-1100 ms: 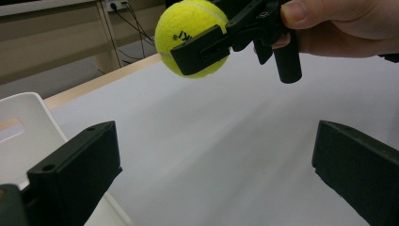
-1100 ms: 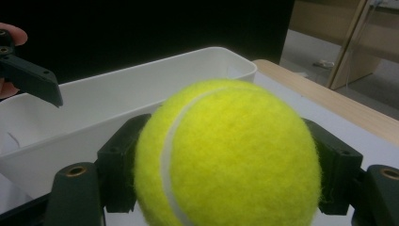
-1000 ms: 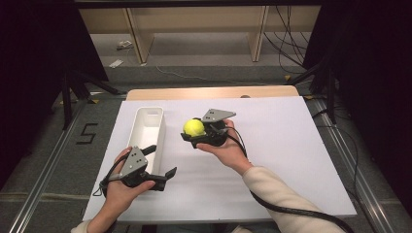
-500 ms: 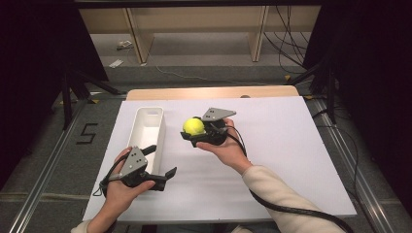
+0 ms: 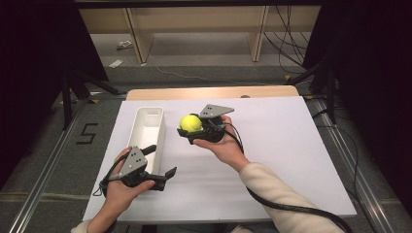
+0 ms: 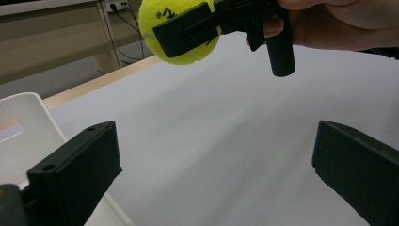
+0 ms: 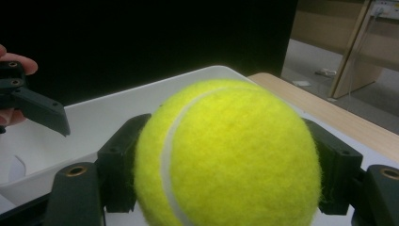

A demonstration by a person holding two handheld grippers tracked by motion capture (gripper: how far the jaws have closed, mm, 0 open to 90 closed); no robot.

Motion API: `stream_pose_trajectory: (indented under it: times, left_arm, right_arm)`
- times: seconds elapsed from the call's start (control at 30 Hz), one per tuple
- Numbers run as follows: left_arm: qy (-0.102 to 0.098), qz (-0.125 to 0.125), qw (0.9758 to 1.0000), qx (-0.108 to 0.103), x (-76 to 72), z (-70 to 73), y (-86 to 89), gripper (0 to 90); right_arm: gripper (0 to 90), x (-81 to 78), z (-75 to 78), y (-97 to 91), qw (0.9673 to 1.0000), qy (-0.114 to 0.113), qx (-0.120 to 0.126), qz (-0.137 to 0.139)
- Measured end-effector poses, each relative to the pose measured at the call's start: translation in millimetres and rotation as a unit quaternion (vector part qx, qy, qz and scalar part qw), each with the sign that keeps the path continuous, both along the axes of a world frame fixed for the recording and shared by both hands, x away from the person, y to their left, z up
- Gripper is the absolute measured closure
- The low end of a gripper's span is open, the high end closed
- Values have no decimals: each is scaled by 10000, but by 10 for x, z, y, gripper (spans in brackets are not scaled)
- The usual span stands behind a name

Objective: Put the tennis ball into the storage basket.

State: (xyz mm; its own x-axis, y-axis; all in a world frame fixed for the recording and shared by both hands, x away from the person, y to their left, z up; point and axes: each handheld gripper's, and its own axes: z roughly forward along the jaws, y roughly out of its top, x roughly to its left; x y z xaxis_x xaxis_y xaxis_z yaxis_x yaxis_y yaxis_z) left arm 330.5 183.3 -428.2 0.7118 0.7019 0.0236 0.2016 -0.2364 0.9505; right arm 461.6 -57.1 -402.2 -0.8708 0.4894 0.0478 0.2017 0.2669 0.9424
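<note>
We see a long white bin [image 5: 147,131] on the white table [image 5: 291,160]. It lies at about 10 o'clock from the middle of the table, and we see nothing lying in it. In the right gripper view, the bin's inside looks bare and white.

The tennis ball [image 5: 190,123] is bright yellow and fuzzy, with a pale curved line running across it. We can see small dark letters on it in the left gripper view [image 6: 181,28]. The ball is up off the table, just beside the bin, at 3 o'clock from it.

The right gripper [image 5: 194,127] squeezes the ball between its two black jaws, one on each side. A hand [image 5: 221,145] holds this gripper.

The left gripper [image 5: 161,161] is near the bin's close end, at about 7 o'clock on the table. Its jaws are spread wide, with nothing between them.
</note>
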Motion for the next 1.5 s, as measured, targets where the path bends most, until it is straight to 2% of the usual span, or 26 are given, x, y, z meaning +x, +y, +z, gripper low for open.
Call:
stream_pose_trajectory:
  times: [0.13,0.5,1.5]
  left_arm:
    - [1,14,10000,-7,0,0,3,9]
    - [27,26,10000,-14,-9,7,7,10]
    - [-32,13,10000,-42,-16,17,6,9]
  right_arm:
    - [267,5,12,2,10000,37,-4,6]
    - [267,20,84,71,10000,-50,32,27]
    - [267,37,147,235,9999,-113,58,90]
